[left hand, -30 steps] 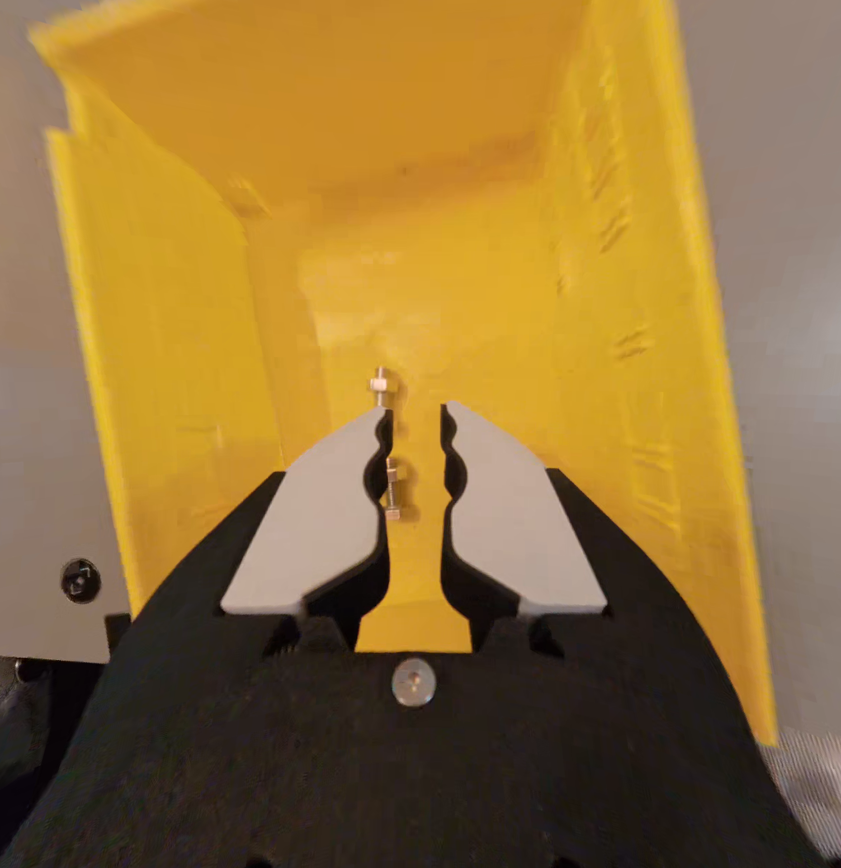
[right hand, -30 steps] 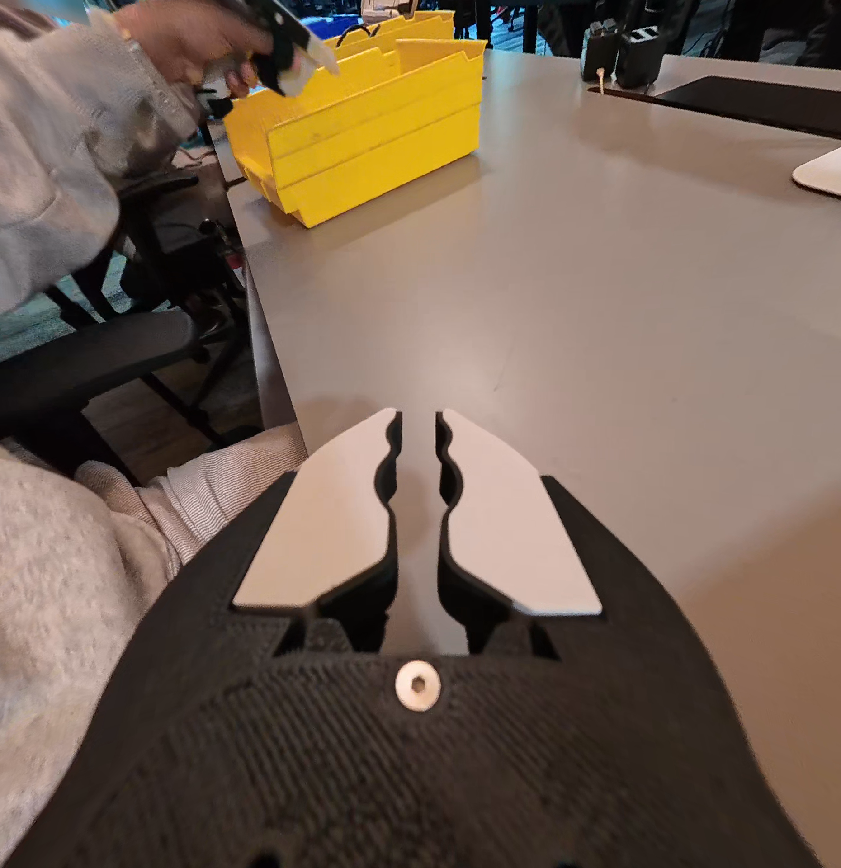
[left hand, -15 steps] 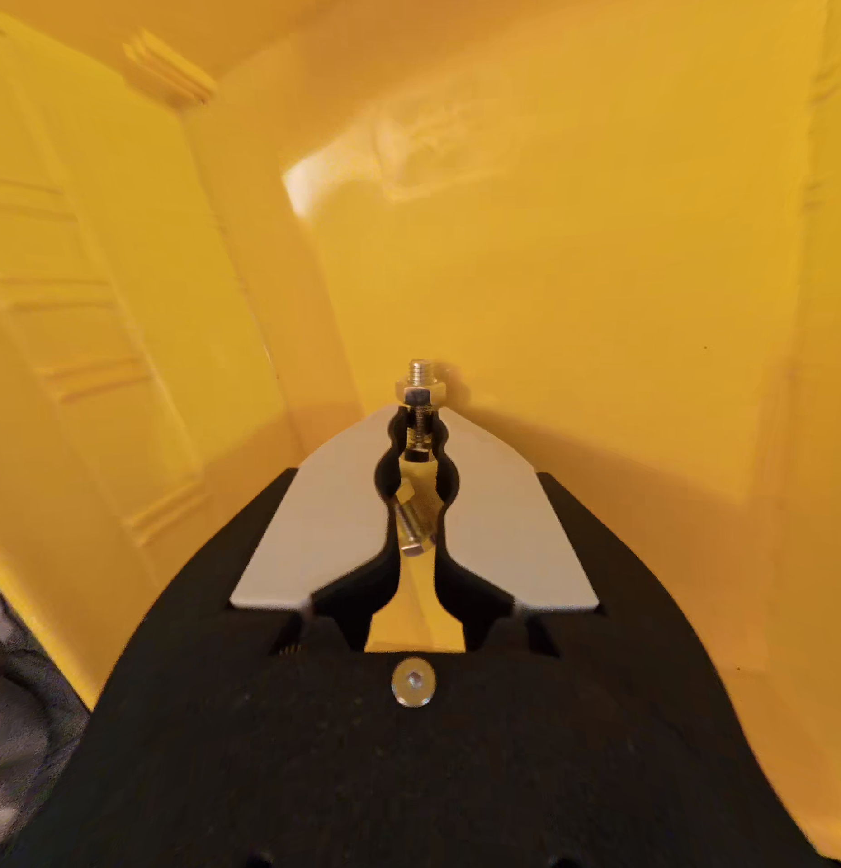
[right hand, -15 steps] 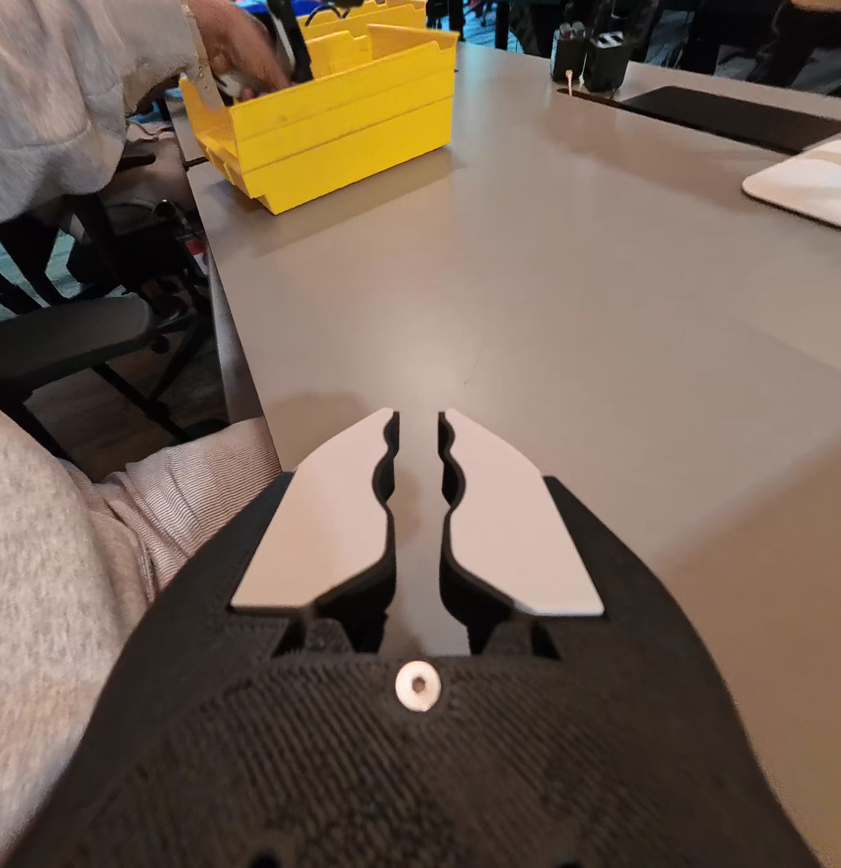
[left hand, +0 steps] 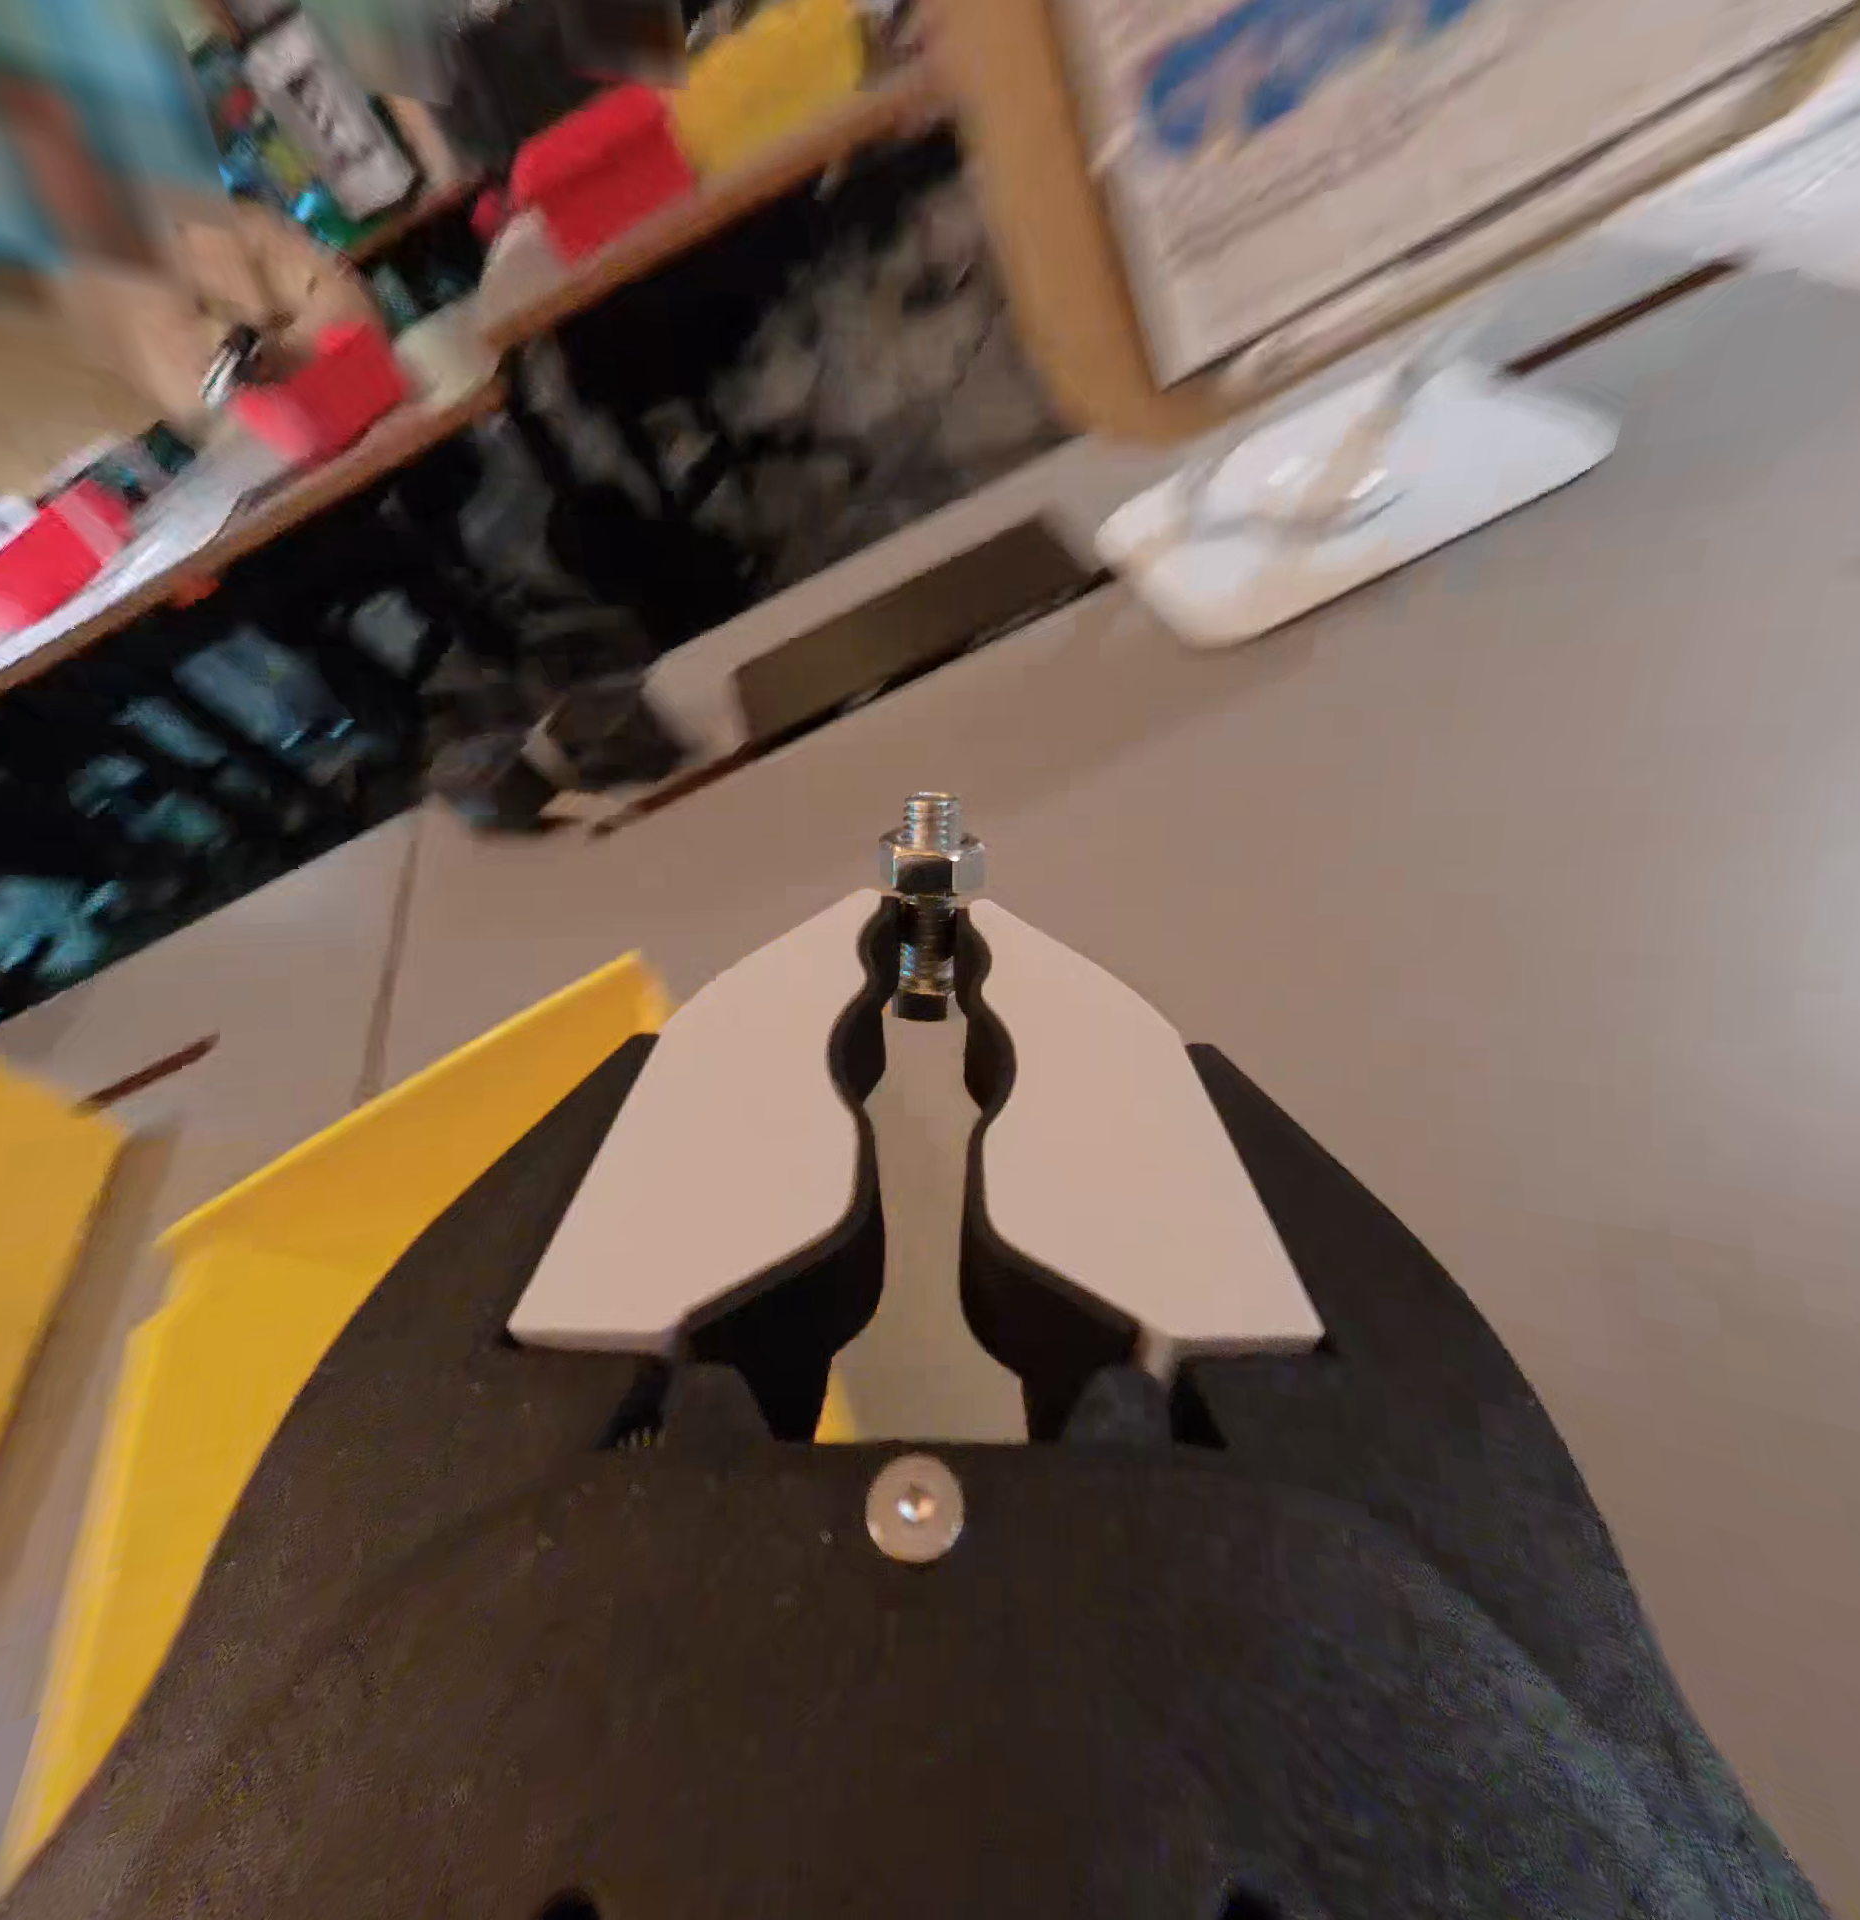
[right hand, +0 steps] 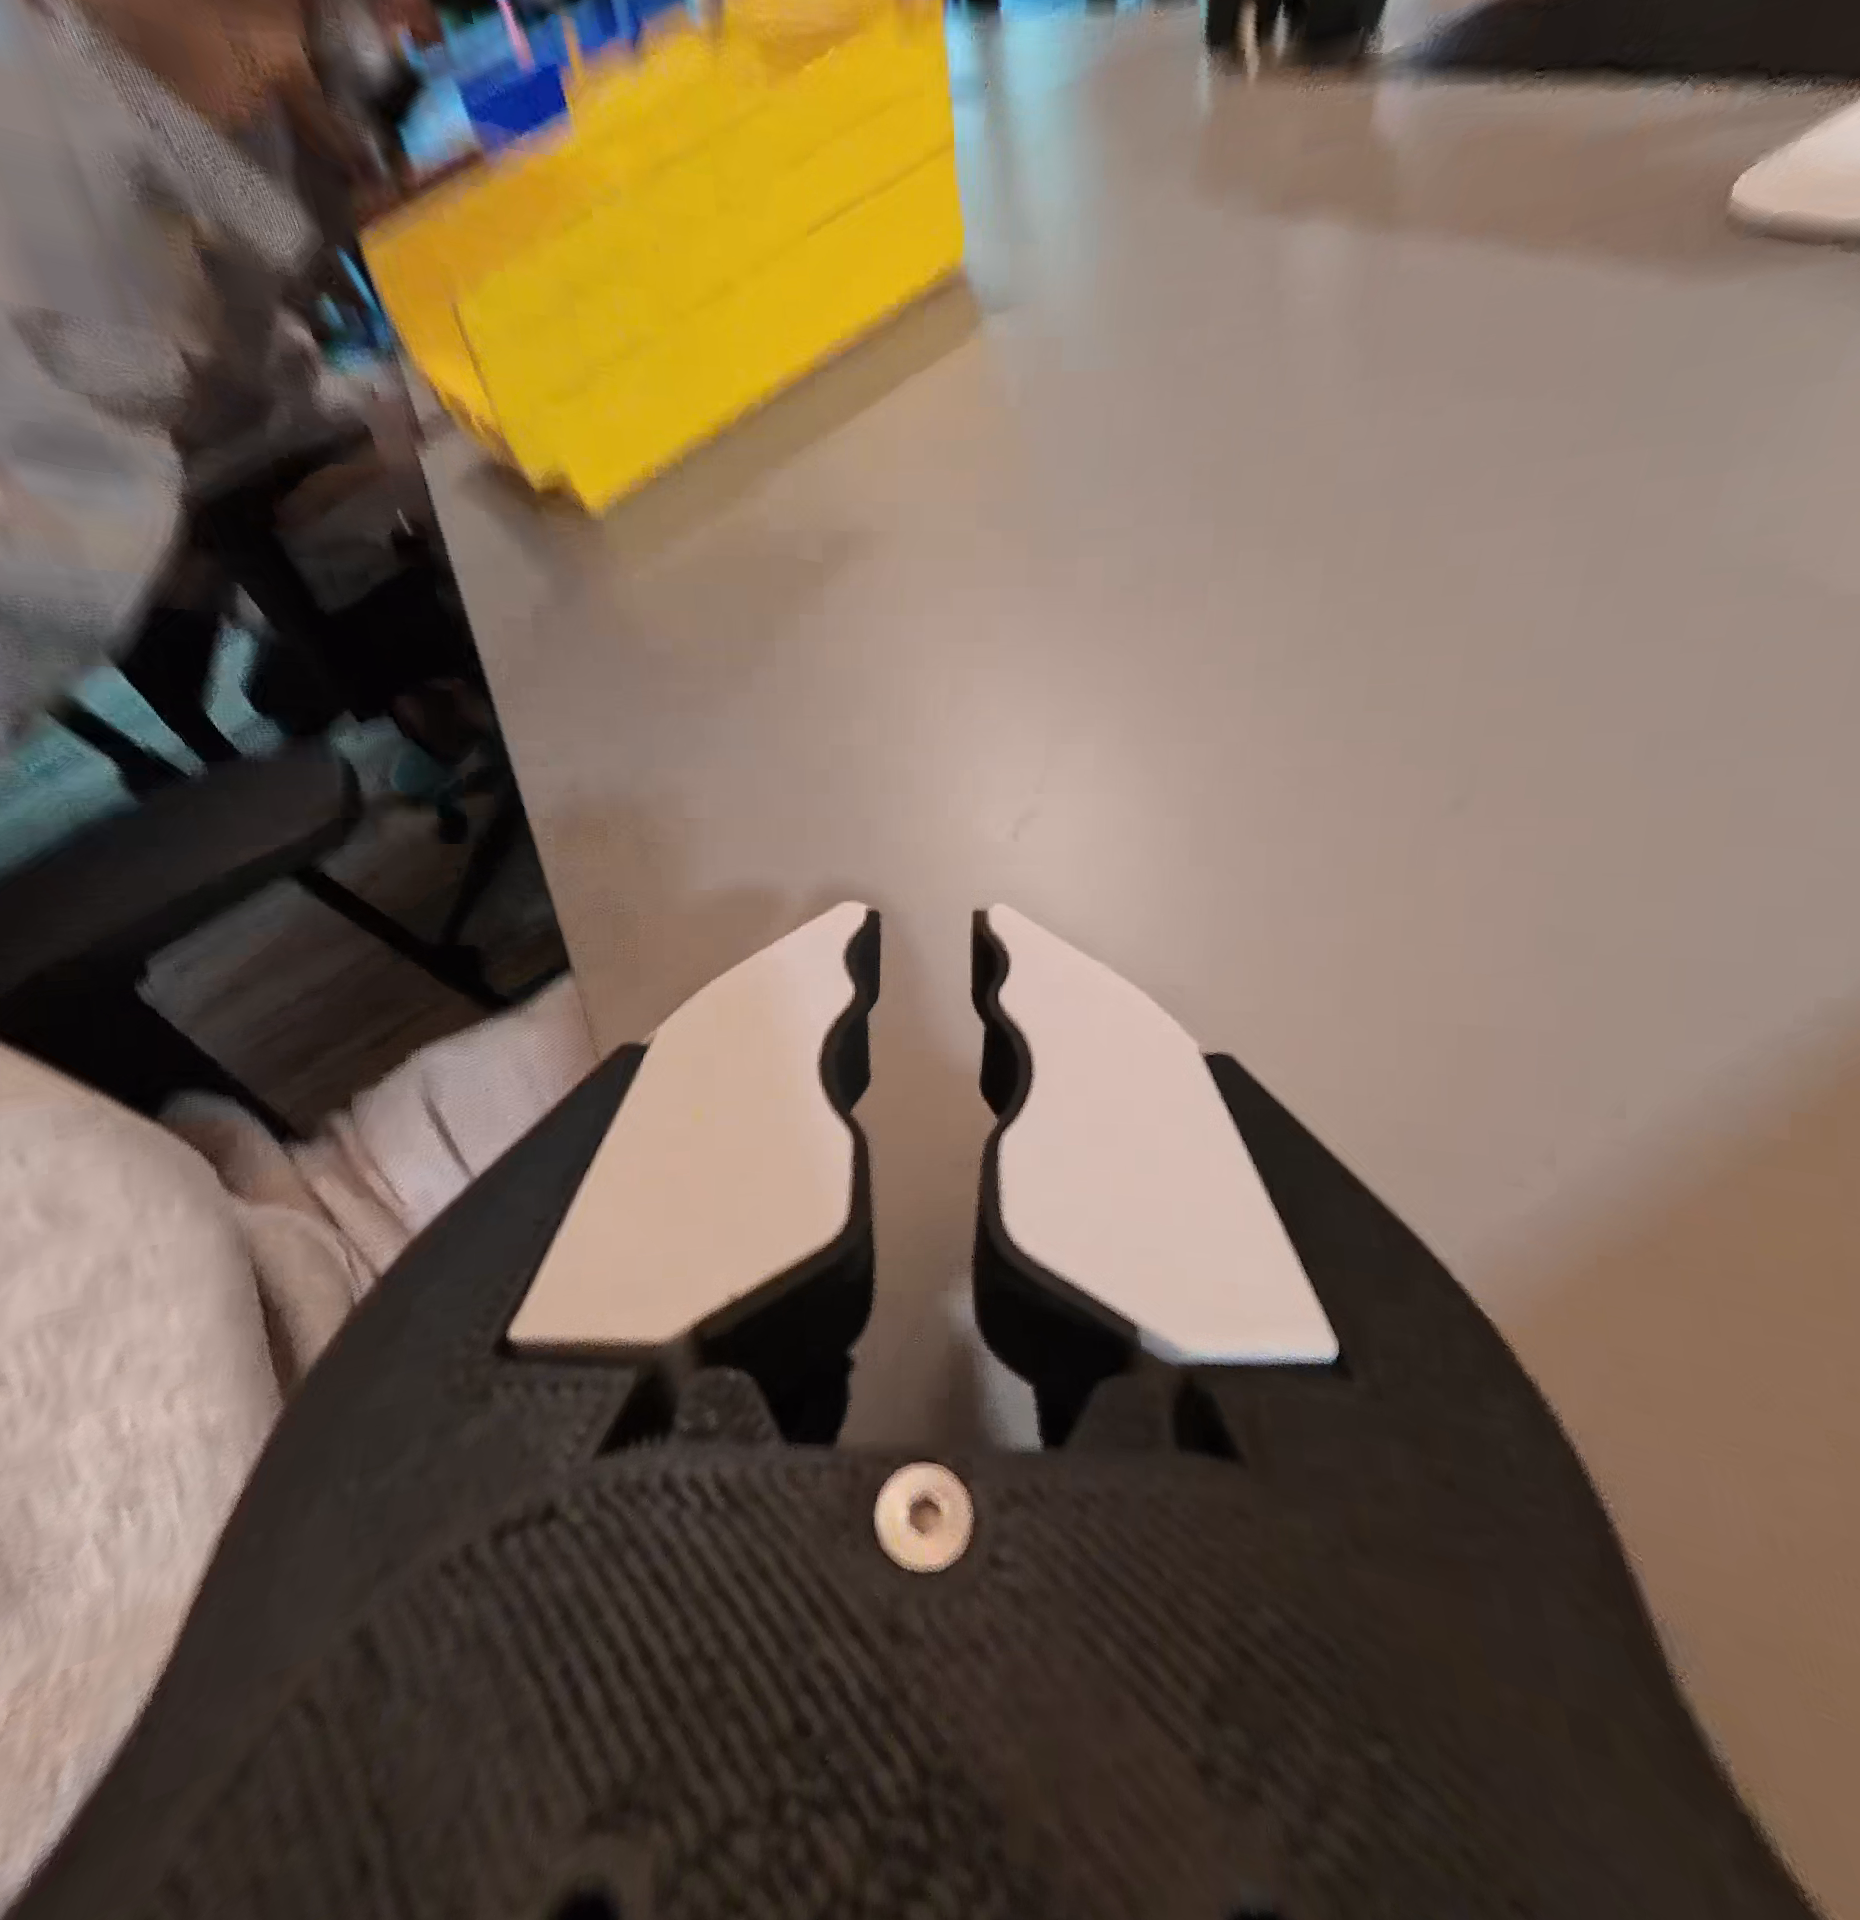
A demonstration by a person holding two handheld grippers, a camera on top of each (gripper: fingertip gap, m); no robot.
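Your left gripper (left hand: 921,914) is pinching a nutted bolt (left hand: 928,902) between its fingertips, while your right gripper (right hand: 926,914) is hovering narrowly parted, holding nothing, over the table (right hand: 1321,623).

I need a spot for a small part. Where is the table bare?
Bare grey table spans from the yellow bin to the right tool, which is open. Crowded: the bin's corner and the white base far right.

bolt (left hand: 926,914) in L gripper (left hand: 924,920) tips, bin (left hand: 313,1247) below-left
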